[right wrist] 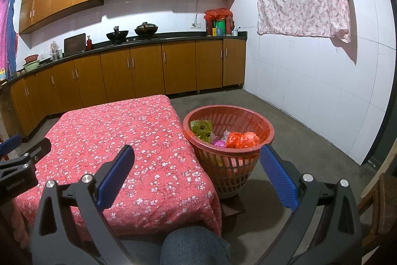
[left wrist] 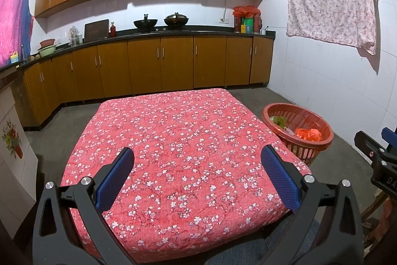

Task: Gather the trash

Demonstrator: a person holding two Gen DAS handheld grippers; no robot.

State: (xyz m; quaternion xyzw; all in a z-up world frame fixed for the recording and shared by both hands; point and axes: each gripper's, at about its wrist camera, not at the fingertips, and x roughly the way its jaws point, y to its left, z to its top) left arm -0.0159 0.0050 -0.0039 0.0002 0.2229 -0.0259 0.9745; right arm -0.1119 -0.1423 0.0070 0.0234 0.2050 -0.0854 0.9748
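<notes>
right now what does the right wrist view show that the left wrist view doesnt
Only the right wrist view: the green paw-print bag clearly, pink trash, the basket's base, and the left gripper from the side. Only the left wrist view: the whole red floral tablecloth and the right gripper from the side. Both: the basket, the orange bag, both grippers open and empty.

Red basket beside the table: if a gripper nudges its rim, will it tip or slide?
The red basket narrows toward its base and seems perched on a small dark block, so probably tippy. Slotted plastic walls and crumpled bags inside suggest it is light and would shift easily.
</notes>
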